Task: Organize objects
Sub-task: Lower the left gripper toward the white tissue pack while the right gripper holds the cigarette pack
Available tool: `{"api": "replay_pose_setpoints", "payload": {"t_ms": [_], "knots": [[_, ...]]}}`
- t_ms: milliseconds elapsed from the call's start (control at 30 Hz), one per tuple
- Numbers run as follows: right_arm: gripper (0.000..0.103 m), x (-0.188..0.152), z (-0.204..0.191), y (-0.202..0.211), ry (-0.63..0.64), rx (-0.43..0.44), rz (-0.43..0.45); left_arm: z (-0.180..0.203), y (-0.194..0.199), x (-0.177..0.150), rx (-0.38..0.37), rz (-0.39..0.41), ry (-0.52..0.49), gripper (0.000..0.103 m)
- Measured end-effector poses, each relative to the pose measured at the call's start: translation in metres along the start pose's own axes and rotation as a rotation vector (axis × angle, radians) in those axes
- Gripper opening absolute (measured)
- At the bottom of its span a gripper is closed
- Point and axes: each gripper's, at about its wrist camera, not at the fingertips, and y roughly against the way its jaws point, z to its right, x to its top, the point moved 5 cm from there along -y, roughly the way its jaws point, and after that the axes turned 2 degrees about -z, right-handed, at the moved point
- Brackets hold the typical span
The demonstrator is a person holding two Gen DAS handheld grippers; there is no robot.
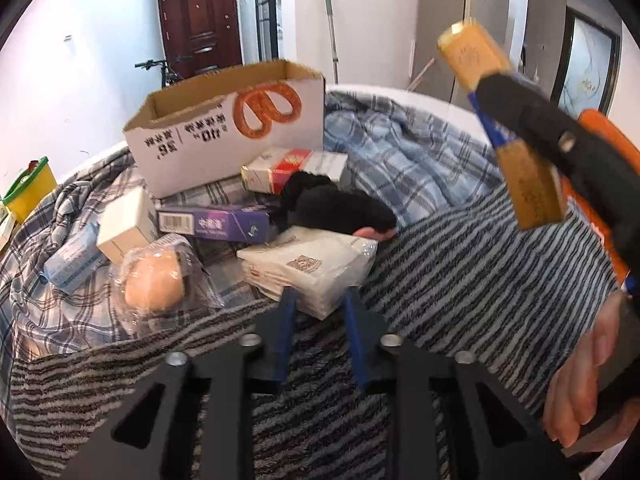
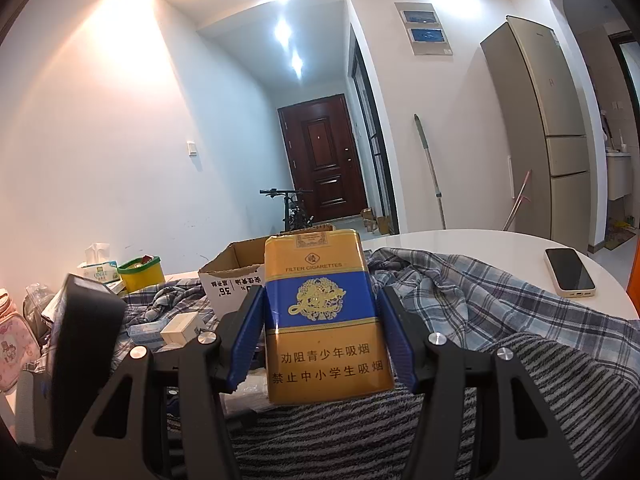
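Gripping tissue pack (image 1: 310, 270), apparently; cigarette pack (image 2: 322, 320)

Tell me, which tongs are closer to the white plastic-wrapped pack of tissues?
Left. The left tongs are shut on the white plastic-wrapped pack of tissues; the right tongs hang off to the side, holding a gold-and-blue cigarette pack.

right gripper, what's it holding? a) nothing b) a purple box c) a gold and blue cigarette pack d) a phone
c: the right gripper has its blue fingers pressed on both sides of an upright gold and blue cigarette pack; the phone lies apart on the white table.
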Motion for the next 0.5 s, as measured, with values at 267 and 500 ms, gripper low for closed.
{"api": "replay_pose_setpoints", "payload": {"t_ms": [267,500], "knots": [[0.056,0.000,0.001,0.000,-0.006,-0.002,-0.001,-0.013,0.027,-0.002,0.052,0.080,0.032,0.013],[0.056,0.000,0.003,0.000,-0.012,-0.004,-0.002,-0.015,0.040,-0.011,0.061,0.075,0.026,0.013]]}}
